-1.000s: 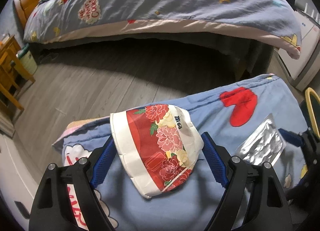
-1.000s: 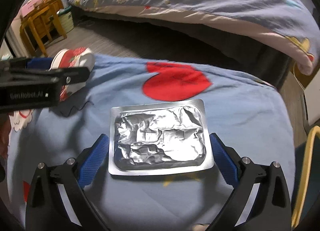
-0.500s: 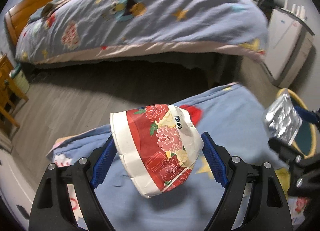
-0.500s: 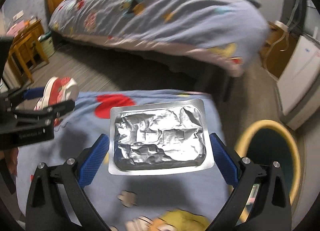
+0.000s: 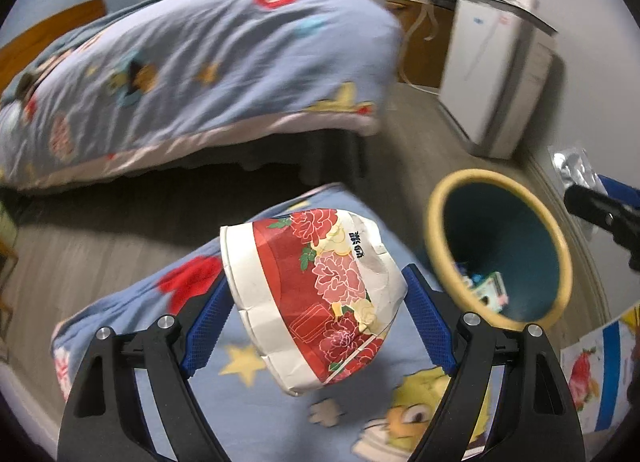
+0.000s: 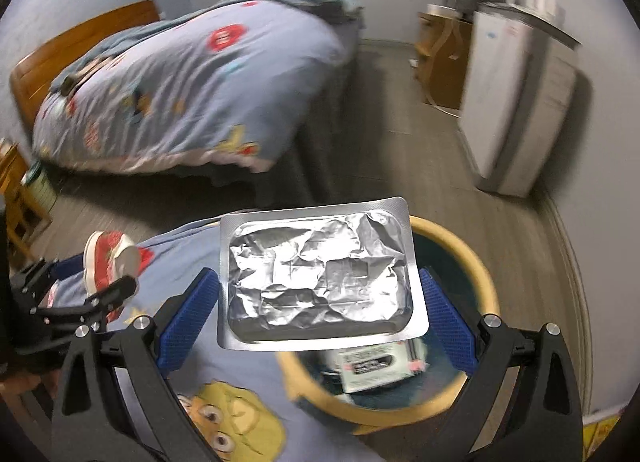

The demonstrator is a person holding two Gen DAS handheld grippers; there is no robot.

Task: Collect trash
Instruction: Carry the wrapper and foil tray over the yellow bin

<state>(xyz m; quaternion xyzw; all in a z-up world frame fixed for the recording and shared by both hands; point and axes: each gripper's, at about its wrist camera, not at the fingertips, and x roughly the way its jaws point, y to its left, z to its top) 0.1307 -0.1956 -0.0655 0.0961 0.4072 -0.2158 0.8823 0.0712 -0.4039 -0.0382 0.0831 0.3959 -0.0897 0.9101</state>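
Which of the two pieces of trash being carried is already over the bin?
The foil pack in the right tool: it overlaps the bin's yellow rim. The floral paper cup in the left tool hangs above the blanket.

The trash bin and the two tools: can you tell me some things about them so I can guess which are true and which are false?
1. The left tool holds a flowered paper bowl. True.
2. The right tool is empty. False: it holds a silver foil tray.
3. The trash bin has a yellow rim. True.
4. The bin is empty. False: a small box lies inside.
5. The foil tray hangs partly over the bin. True.
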